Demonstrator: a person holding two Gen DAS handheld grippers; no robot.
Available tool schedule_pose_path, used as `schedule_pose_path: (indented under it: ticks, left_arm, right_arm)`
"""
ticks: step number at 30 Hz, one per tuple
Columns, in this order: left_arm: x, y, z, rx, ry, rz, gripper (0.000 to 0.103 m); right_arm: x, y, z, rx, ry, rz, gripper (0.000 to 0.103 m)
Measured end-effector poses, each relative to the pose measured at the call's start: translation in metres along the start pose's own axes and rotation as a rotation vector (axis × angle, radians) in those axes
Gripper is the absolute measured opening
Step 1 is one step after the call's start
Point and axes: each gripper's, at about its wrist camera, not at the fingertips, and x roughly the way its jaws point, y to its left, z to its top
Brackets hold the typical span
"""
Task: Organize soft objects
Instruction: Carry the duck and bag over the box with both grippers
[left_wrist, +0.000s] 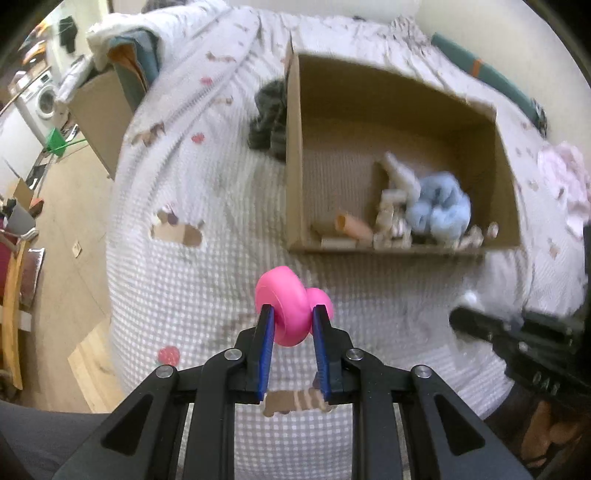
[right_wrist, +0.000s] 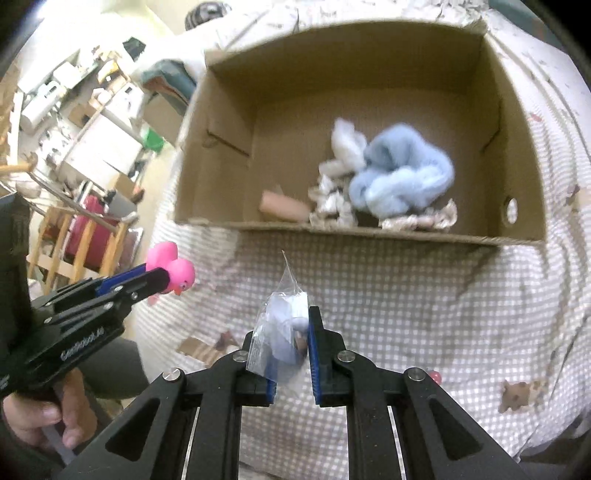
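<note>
My left gripper (left_wrist: 291, 314) is shut on a pink rubber duck (left_wrist: 286, 306) and holds it above the checked bedspread, in front of the open cardboard box (left_wrist: 295, 184). The duck also shows at the left of the right wrist view (right_wrist: 173, 271). My right gripper (right_wrist: 290, 314) is shut on a clear plastic bag with something pale blue and white inside (right_wrist: 282, 328), just in front of the box (right_wrist: 369, 232). Inside the box lie a light blue fluffy bundle (right_wrist: 399, 177), white fluff (right_wrist: 345, 147), crumpled paper (right_wrist: 332, 206) and a tan tube (right_wrist: 284, 206).
A dark grey knitted item (left_wrist: 267, 114) lies left of the box. A pink-white cloth (left_wrist: 565, 177) lies at its right. A second cardboard box (left_wrist: 107, 110) with linens stands at the bed's far left. The bed edge drops to a wooden floor (left_wrist: 66, 229) with cluttered furniture.
</note>
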Motion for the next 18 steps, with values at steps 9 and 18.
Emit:
schedule_pose_path:
  ticks: [9, 18]
  left_arm:
    - [-0.04, -0.015, 0.042, -0.005, -0.101, -0.038, 0.019]
    - [-0.065, -0.03, 0.08, 0.037, -0.178, -0.067, 0.019]
  right_arm:
    - [-0.066, -0.009, 0.02, 0.031, -0.158, 0.041, 0.016]
    - [-0.106, -0.013, 0.057, 0.032, -0.272, 0.054, 0.016]
